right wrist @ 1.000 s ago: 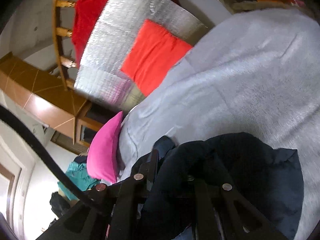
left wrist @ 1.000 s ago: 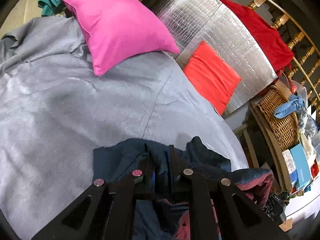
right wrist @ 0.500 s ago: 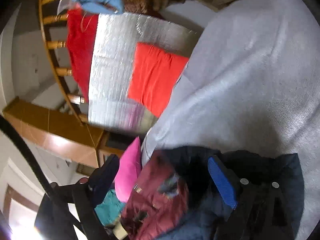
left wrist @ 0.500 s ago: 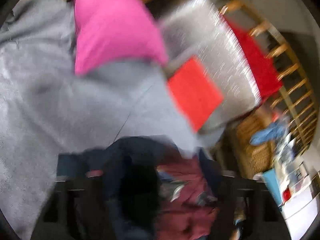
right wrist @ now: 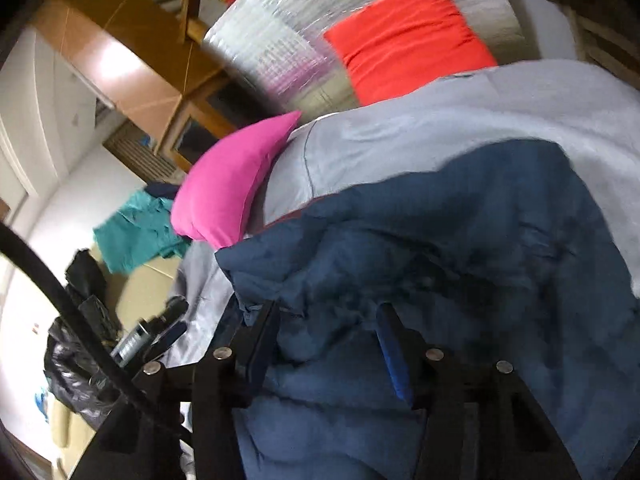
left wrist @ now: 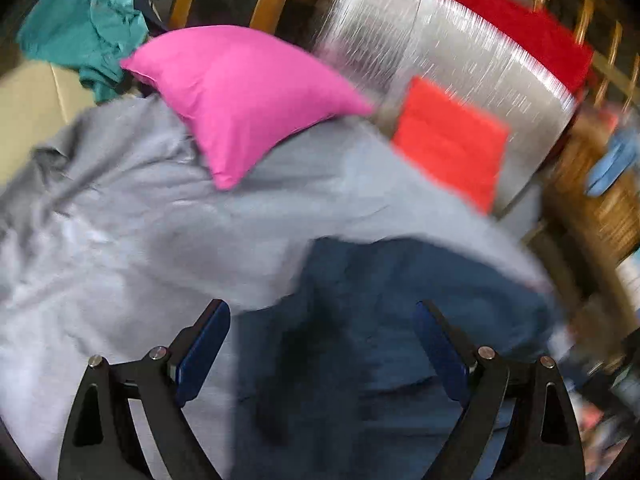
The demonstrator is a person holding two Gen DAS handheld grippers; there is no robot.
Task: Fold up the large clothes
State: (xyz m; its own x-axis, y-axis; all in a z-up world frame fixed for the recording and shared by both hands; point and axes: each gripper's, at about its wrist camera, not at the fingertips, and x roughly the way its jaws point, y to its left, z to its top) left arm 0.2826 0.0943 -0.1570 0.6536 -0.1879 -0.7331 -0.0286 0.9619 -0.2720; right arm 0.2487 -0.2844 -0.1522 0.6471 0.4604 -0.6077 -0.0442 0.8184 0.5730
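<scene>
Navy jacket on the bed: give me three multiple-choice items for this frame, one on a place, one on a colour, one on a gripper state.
1. Where does the navy jacket lie?
A. on the grey bedspread
B. in the wicker basket
C. over the railing

2. What colour is the pillow nearest the teal garment?
A. orange-red
B. pink
C. white

3. How do the left gripper's jaws stand?
A. shut on the jacket
B. shut on the pillow
C. wide apart, holding nothing

Answers: 1 A, the jacket spreads over the grey cover in both views. 2 B, the pink pillow sits beside the teal cloth, the orange-red cushion farther right. 3 C, the blue pads stand far apart above the cloth.
</scene>
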